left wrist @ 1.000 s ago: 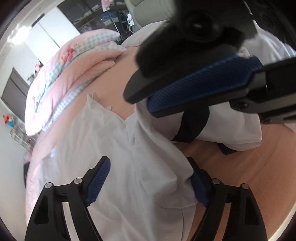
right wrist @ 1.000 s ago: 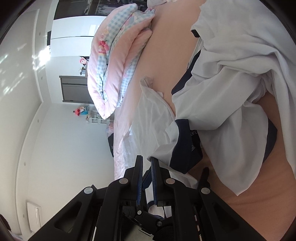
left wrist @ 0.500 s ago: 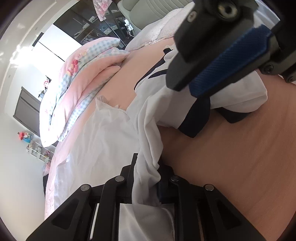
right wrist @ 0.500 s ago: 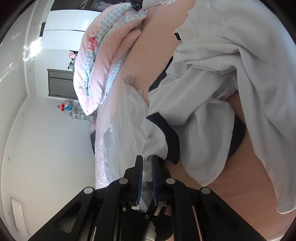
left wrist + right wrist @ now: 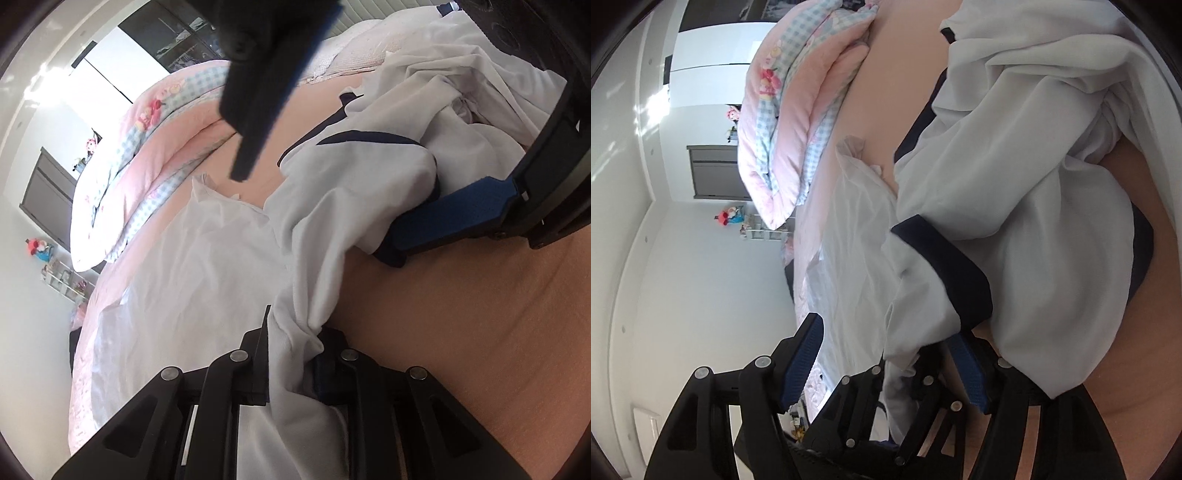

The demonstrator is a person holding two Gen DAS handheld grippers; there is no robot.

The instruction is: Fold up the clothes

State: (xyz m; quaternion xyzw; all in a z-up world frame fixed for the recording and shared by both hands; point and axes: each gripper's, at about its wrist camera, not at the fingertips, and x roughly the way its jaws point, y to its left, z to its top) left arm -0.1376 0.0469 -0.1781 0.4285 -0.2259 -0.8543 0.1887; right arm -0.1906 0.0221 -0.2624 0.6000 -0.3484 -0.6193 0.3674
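Note:
A white shirt with navy trim (image 5: 351, 177) lies bunched on the pink bed sheet (image 5: 461, 314). My left gripper (image 5: 291, 332) is shut on a fold of its white cloth, which runs up out of the jaws. My right gripper (image 5: 886, 347) has its jaws opening. The sleeve with the navy cuff (image 5: 945, 266) hangs loose between the blue pads (image 5: 805, 354), unpinched. In the left wrist view the right gripper (image 5: 317, 214) spreads wide above the shirt, with the sleeve draped over its lower finger. A second white garment (image 5: 192, 266) lies flat beside the shirt.
A rolled pink and blue checked quilt (image 5: 155, 147) lies along the far side of the bed. Beyond it stand a dark cabinet (image 5: 48, 199), a small shelf with toys (image 5: 62, 280) and white walls. Bare pink sheet shows at the right.
The left gripper closed on the shirt's cloth and has kept hold. The right gripper, shut on the sleeve until half a second ago, has spread its jaws and let the cuff go slack.

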